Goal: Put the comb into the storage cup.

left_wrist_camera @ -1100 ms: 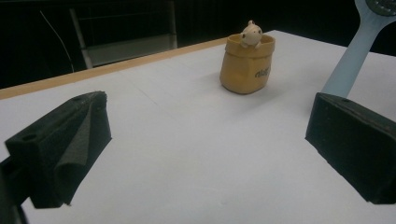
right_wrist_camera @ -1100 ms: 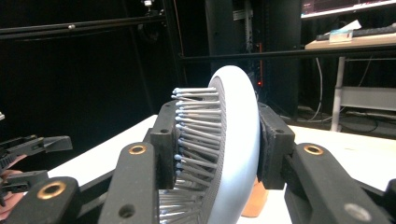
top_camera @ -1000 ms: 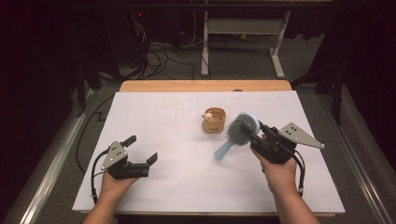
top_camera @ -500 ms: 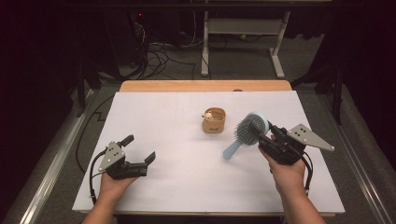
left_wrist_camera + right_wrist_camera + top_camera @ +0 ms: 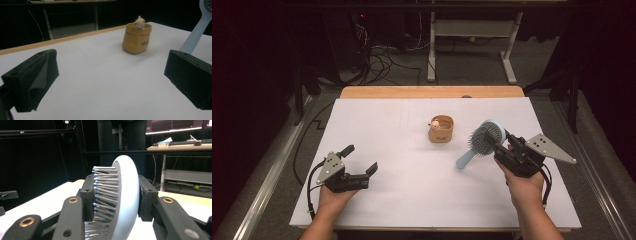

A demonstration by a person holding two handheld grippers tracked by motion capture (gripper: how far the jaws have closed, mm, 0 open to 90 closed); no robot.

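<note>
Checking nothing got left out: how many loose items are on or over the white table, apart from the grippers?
2: a hairbrush clamped in the right gripper above the table's right side, and a small tan pot standing near the middle. Nothing else seen.

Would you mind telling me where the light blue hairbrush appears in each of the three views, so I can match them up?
High view: the hairbrush sits right of centre, its head clamped in the right gripper, handle slanting down-left.
Left gripper view: its handle crosses the top right corner.
Right gripper view: its head stands at centre, edge-on between the fingers.
Shared landmark: the white table cover.
</note>
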